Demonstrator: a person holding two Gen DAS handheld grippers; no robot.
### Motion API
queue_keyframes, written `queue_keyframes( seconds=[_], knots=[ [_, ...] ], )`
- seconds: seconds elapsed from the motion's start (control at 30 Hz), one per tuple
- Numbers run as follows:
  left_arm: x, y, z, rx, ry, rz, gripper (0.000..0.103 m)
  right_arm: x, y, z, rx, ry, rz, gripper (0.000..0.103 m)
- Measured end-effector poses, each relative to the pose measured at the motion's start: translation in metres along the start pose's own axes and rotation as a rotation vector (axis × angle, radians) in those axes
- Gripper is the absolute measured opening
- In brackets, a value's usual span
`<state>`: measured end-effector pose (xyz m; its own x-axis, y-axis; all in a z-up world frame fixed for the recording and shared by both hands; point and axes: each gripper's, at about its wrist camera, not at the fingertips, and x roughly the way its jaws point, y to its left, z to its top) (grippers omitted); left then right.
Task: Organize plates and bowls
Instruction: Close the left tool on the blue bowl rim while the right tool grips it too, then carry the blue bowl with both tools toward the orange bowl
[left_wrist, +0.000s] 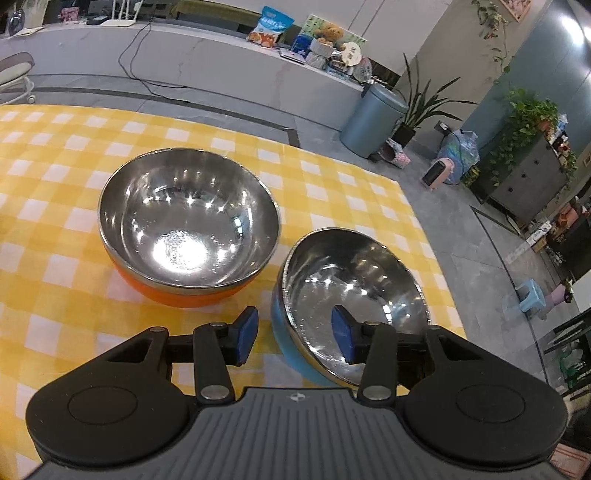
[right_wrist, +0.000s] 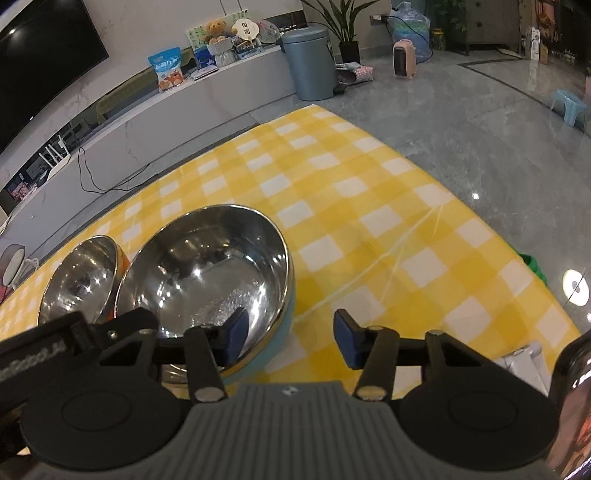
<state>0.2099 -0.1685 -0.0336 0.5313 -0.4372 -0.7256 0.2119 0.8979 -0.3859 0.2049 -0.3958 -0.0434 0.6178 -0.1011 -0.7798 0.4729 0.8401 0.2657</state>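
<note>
Two bowls face us: orange bowl (left_wrist: 184, 229) at eleven o'clock, blue bowl (left_wrist: 351, 306) beside it; left gripper (left_wrist: 295, 336) straddles its rim, spread wide; right gripper (right_wrist: 288, 338) likewise wide.

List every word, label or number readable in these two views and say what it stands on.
"...Robot.AI", first letters cut off: on the left tongs' black body at the right wrist view's edge.
Snack bag: print too blurred to read.
Round white fan: dark characters, unreadable.
Bowls: no text.

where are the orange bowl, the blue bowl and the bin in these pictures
orange bowl (left_wrist: 186, 218), left wrist view, on its shiny steel inside
blue bowl (left_wrist: 291, 350), left wrist view, on its blue outer wall near the rim
bin (right_wrist: 310, 66), right wrist view, on its grey-blue side
</note>
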Motion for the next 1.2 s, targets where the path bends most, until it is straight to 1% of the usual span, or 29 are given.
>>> queue_keyframes(
  seconds=[0.1,0.13,0.23,0.27,0.4,0.5,0.63,0.73,0.9,1.1,1.2],
  knots=[
    [0.000,0.001,0.001,0.005,0.004,-0.001,0.039,0.000,0.000,-0.001,0.004,-0.002,0.011,0.043],
    [0.000,0.002,0.002,0.003,0.002,-0.001,0.034,0.000,0.000,-0.001,0.009,-0.001,0.022,0.041],
    [-0.001,-0.001,0.004,0.011,-0.002,-0.009,0.023,-0.001,-0.002,0.001,0.027,0.002,0.059,0.027],
    [-0.002,-0.002,0.004,0.017,-0.002,-0.005,0.021,-0.001,-0.002,0.001,0.028,0.004,0.062,0.022],
    [-0.004,-0.007,0.002,0.038,-0.009,0.010,0.013,-0.003,-0.004,0.000,0.034,0.007,0.055,0.020],
    [-0.007,-0.008,0.002,0.040,-0.007,0.008,0.012,-0.006,-0.006,0.000,0.040,0.022,0.054,0.019],
    [-0.014,-0.006,-0.001,0.031,-0.005,0.013,0.012,-0.014,-0.014,-0.002,0.064,0.055,0.101,0.019],
    [-0.023,-0.001,-0.004,0.010,0.012,0.016,0.012,-0.022,-0.015,-0.006,0.053,0.057,0.124,0.019],
    [-0.048,0.010,-0.011,-0.024,-0.008,0.037,0.012,-0.042,-0.008,-0.017,0.003,0.051,0.173,0.019],
    [-0.082,0.026,-0.020,-0.060,-0.031,0.054,0.012,-0.062,0.002,-0.029,-0.038,0.068,0.257,0.019],
    [-0.098,0.034,-0.028,-0.077,-0.035,0.068,0.012,-0.071,0.008,-0.039,-0.069,0.079,0.278,0.019]
  ],
)
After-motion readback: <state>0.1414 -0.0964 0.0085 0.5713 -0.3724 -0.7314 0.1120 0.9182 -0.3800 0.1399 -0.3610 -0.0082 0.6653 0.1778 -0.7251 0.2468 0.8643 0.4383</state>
